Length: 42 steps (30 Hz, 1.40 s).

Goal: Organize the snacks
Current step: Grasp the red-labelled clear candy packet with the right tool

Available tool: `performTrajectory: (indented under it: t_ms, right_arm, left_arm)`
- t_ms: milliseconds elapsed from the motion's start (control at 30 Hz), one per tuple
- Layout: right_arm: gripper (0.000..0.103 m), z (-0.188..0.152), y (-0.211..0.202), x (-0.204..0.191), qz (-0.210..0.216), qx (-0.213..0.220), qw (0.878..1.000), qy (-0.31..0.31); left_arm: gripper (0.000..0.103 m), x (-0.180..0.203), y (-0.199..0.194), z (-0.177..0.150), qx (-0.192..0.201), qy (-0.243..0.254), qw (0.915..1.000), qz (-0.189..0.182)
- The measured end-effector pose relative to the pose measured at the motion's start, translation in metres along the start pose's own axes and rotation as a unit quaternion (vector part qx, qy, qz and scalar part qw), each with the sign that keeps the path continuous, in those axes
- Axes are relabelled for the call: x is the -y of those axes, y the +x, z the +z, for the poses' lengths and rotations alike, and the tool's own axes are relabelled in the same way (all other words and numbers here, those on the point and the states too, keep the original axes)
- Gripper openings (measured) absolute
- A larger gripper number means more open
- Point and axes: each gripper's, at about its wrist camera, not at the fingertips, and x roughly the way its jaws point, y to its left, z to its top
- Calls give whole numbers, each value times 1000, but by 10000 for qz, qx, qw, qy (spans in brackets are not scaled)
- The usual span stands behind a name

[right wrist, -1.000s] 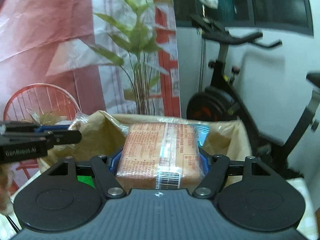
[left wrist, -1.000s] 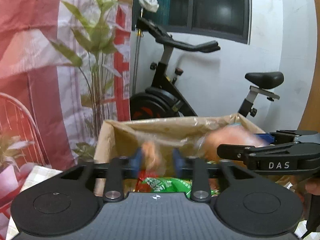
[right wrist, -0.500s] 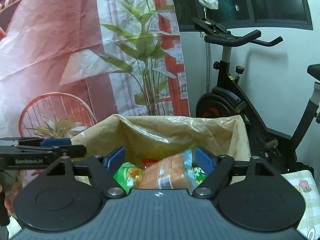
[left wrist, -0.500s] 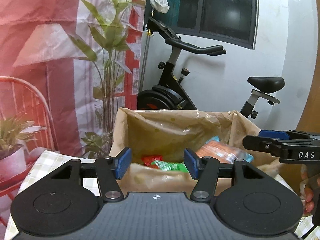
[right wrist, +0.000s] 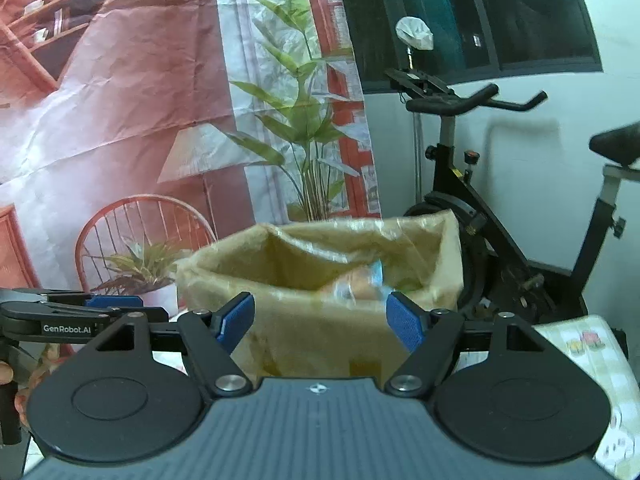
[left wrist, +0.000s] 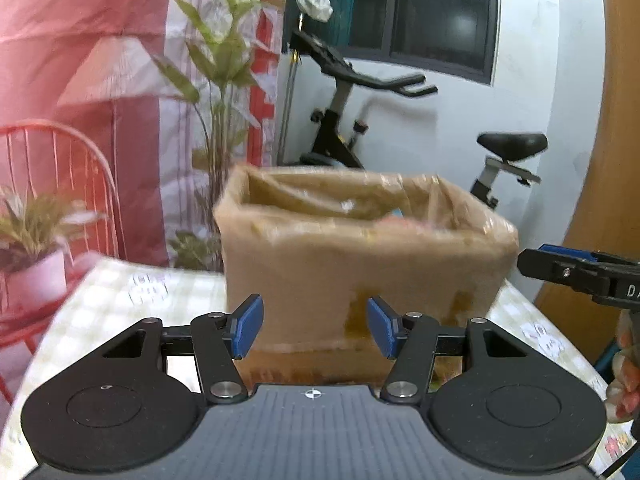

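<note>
Both grippers, left gripper (left wrist: 315,328) and right gripper (right wrist: 320,320), are released and hold nothing, though the right one's jaws are closing a little. The snacks (right wrist: 360,284) lie inside the lined box (left wrist: 360,264) on the checked table (left wrist: 120,300). For the next pickup I should keep my jaws wide and clear of the loose liner (it snags easily); only my right view sees down onto the packets, the left shows just the box front

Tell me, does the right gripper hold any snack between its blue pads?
No: the right gripper has nothing between its blue pads, and the orange snack packet lies inside the brown plastic-lined box.
</note>
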Motion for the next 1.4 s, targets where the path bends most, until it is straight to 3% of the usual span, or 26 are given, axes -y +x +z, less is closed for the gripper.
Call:
performTrajectory:
  t_ms: [200,300,467,667,800,933,1000,1067,1333,1400]
  right_arm:
    - [76,-54,8,6,39,-812,9965,195]
    - [76,-85,20,5,163,-1445,9892,-181]
    - [76,-129,36,-9,440,-2285,9647,-1235]
    - [76,-156,40,-20,873,-2758,9434,-1624]
    - [76,-166,46,-23,878,-2847,9359,-1877]
    - [71,-166,52,-17,785,-2725,9438,-1696]
    - [58,-165,55,-13,655,-2619,9501,-1565]
    - [53,-165,55,-9,543,-2543,9555,-1391]
    - [55,-172,44,-15,182,-2344,9634,-1286]
    - [52,-174,43,-14,164,-2254,9662,-1244]
  left_arm:
    - [56,4,5,-42,-419,-3,9991,36]
    - [56,2,11,-59,-619,-98,9980,35]
    - [55,1,17,-78,-836,-188,9963,5]
    - [54,5,22,-91,-1010,-174,9947,-46]
    - [54,6,24,-93,-1044,-178,9944,-44]
    - [54,6,25,-94,-1057,-181,9942,-17]
    - [54,5,26,-94,-1060,-201,9942,0]
    - [54,5,27,-95,-1074,-220,9940,6]
    - [54,6,31,-98,-1119,-220,9935,-3]
    - [53,7,32,-99,-1144,-210,9932,-7]
